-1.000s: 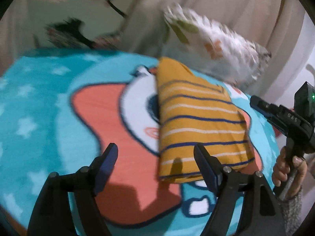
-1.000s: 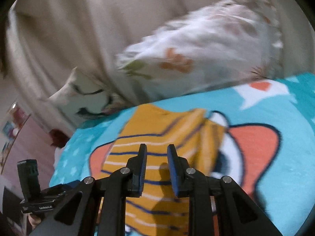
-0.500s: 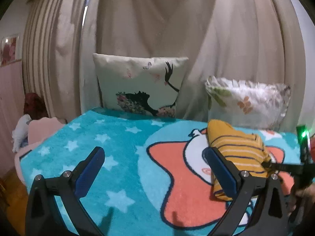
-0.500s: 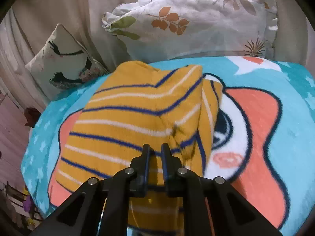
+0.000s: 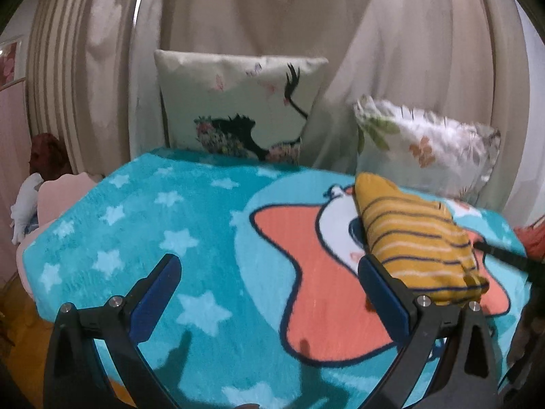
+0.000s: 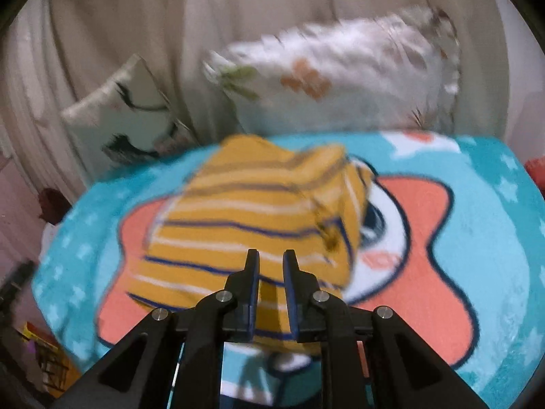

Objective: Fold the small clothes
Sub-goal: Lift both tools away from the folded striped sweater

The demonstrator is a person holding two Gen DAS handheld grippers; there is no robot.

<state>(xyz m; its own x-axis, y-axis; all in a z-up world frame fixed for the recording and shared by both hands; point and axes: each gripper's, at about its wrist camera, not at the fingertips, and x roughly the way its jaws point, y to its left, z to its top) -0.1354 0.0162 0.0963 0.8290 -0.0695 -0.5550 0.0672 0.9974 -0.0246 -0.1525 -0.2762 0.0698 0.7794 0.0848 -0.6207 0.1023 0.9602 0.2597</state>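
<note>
two grippers, unevenly placed: the right gripper has its jaws narrowed to a slim gap, with the folded striped shirt straight ahead, seemingly not pinched, its long axis running away from them; the left gripper stands wide and empty, the shirt beyond its right finger, so the right looks nearer; past it, pillows by the curtain

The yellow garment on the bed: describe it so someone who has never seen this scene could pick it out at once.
Start at the turquoise star-print blanket covering the bed, and find its big coral star figure. Folded on that figure's right side, in front of the leaf-print pillow, lies the garment. It alone is mustard yellow with thin navy and white stripes.
</note>
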